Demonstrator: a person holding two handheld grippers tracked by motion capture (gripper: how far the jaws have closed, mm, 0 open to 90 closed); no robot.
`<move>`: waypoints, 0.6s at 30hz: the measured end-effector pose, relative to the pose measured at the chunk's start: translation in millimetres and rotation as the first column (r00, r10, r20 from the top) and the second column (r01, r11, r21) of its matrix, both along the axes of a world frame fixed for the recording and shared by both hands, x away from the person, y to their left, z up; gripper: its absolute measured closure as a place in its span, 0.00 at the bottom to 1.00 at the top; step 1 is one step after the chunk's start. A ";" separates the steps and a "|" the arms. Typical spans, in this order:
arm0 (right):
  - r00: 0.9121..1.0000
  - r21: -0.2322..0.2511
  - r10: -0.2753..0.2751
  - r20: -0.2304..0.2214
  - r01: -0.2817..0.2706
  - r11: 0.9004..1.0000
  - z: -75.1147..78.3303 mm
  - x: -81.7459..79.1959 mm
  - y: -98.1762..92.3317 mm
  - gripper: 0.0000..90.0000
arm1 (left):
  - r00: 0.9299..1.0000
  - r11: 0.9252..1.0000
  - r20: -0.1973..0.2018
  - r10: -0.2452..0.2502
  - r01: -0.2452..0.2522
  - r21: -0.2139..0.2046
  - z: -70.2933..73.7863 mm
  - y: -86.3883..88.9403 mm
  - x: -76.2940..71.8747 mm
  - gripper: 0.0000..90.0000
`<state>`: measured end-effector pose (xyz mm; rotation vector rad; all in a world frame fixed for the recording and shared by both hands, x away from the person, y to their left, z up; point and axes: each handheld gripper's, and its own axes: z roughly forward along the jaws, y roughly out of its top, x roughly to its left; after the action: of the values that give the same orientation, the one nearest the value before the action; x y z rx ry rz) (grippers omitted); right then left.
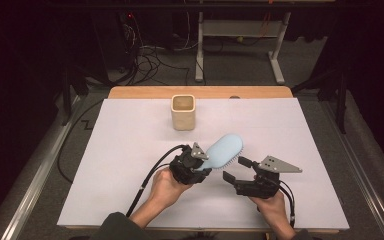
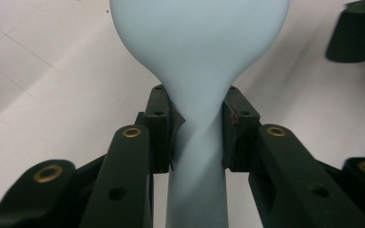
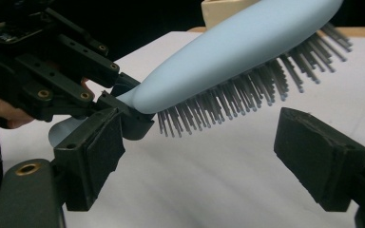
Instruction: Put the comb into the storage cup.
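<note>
- The left gripper has its jaws partly closed on the neck of a light blue hairbrush, the pads pressing the handle from both sides where it narrows below the head, as the left gripper view shows.
- The hairbrush is held off the white table cover, its long axis running from the left jaws up toward 1 o'clock in the high view, head outward, bristles facing down and to the right.
- The right gripper stands wide open and holds nothing; in the right gripper view the brush head lies above and just beyond the gap between its pads, toward 12 o'clock.
- The right gripper is the free one and sits just beside the head, at about 4 o'clock from it, so a second grip or a handover would likely fall to it.
- A beige square cup stands well apart at 11 o'clock from the brush head, open side up.
</note>
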<state>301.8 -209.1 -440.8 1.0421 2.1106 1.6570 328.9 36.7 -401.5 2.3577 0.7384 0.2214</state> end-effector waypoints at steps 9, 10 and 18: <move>0.996 0.027 0.042 -0.081 -0.039 0.999 -2.4 14.8 21.2 0.19 | 1.000 1.000 0.003 0.004 -0.004 0.002 -2.2 6.0 -3.6 0.77; 0.995 0.029 0.042 -0.087 -0.040 0.999 -2.1 15.5 22.3 0.19 | 1.000 1.000 0.004 0.003 -0.003 0.001 -2.2 6.2 -3.9 0.77; 0.994 0.049 0.029 -0.108 -0.024 0.999 1.1 24.7 30.6 0.19 | 1.000 1.000 0.008 0.003 -0.003 -0.010 -0.5 6.8 -5.1 0.77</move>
<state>326.5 -178.5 -439.7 1.1480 2.1711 1.7074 323.8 43.6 -401.9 2.3452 0.7378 0.2284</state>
